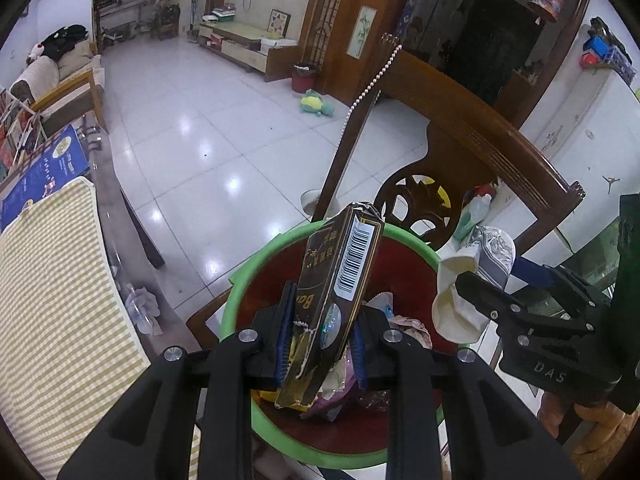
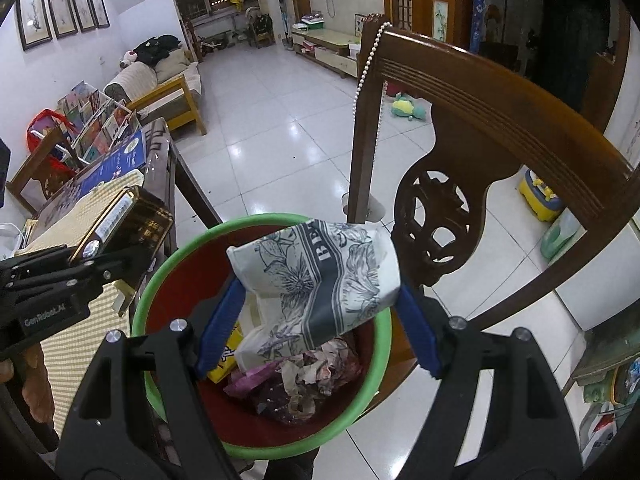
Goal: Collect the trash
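Note:
My left gripper (image 1: pixel 320 320) is shut on a dark brown carton (image 1: pixel 340 264) with a barcode label, held upright over the bin. The bin (image 1: pixel 236 292) has a green rim and a red inside, and it holds crumpled paper and wrappers. In the right wrist view my right gripper (image 2: pixel 320 300) has its blue pads pressed on both sides of a crumpled floral paper cup (image 2: pixel 320 276), above the bin (image 2: pixel 160 280). Each gripper shows in the other's view: the right gripper (image 1: pixel 500 300) with the cup (image 1: pixel 460 304), the left gripper (image 2: pixel 92 256) with the carton (image 2: pixel 132 220).
A carved wooden chair (image 2: pixel 480 92) with a bead string (image 2: pixel 370 52) stands right behind the bin. A table with a yellow checked cloth (image 1: pixel 52 280) lies to the left, with a crumpled tissue (image 1: pixel 142 308) at its edge. A plush toy (image 1: pixel 316 104) lies on the tiled floor.

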Available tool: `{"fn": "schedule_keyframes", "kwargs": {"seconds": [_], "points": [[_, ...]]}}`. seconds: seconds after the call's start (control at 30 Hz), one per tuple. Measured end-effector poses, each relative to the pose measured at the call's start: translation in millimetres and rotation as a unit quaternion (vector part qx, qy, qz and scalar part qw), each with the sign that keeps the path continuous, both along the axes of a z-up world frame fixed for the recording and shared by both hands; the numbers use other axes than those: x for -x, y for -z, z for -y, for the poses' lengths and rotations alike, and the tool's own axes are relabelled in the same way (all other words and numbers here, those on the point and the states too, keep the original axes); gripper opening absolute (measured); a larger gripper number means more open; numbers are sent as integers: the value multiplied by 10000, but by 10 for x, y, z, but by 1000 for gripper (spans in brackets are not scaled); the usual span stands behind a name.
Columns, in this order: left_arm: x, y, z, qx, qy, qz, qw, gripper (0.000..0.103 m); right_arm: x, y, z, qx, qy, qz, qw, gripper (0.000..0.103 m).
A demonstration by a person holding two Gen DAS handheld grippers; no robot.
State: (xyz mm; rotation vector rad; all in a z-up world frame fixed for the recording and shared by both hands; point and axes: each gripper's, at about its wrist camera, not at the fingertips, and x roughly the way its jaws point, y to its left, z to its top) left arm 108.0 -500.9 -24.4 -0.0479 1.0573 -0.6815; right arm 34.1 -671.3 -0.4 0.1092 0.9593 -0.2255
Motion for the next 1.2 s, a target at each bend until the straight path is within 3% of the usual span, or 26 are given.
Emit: {"fn": "schedule_keyframes", "kwargs": {"seconds": [0.33, 0.37, 0.4, 0.47, 0.73, 0.87, 0.93, 1.0, 1.1, 1.13, 1.17, 1.2], "points": [[13, 51, 21, 22, 43, -78, 10000, 25, 26, 27, -40, 19, -48, -93, 9999, 75], [13, 57, 20, 21, 36, -87, 10000, 37, 29, 31, -42, 31, -42, -102, 9999, 76], [19, 56, 8, 50, -3, -60, 10000, 56, 36, 37, -46, 41, -36, -131, 9999, 77], [28, 39, -34, 94, -141, 20, 9999, 76, 51, 52, -56, 69, 10, -203, 9998, 84], [82, -65, -341, 13, -506, 287, 9983, 88, 101, -103, -275, 7, -60, 123, 9999, 98], [129, -150, -718, 77, -805, 478, 9956, 88, 52, -217, -556, -112, -201, 469, 9986, 98], [185, -229, -1002, 126, -1114, 753, 9908, 96, 23, -291, -761, -230, -366, 673, 9968, 98], [240, -328, -1262, 149, -1385, 1110, 9840, 95, 67, -454, -1043, -123, -510, 1163, 9918, 98], [319, -477, -1610, 104, -1732, 1616, 9715, 95, 361, -754, -1509, 440, -330, 2659, 9624, 98], [360, -534, -1770, 92, -1876, 1845, 9647, 95, 471, -821, -1700, 669, -193, 3216, 9443, 98], [398, -580, -1905, 82, -1987, 2039, 9586, 95, 524, -849, -1861, 853, -46, 3505, 9326, 98], [437, -632, -2052, 29, -2093, 2260, 9514, 95, 514, -868, -2008, 983, 100, 3510, 9312, 98]]}}
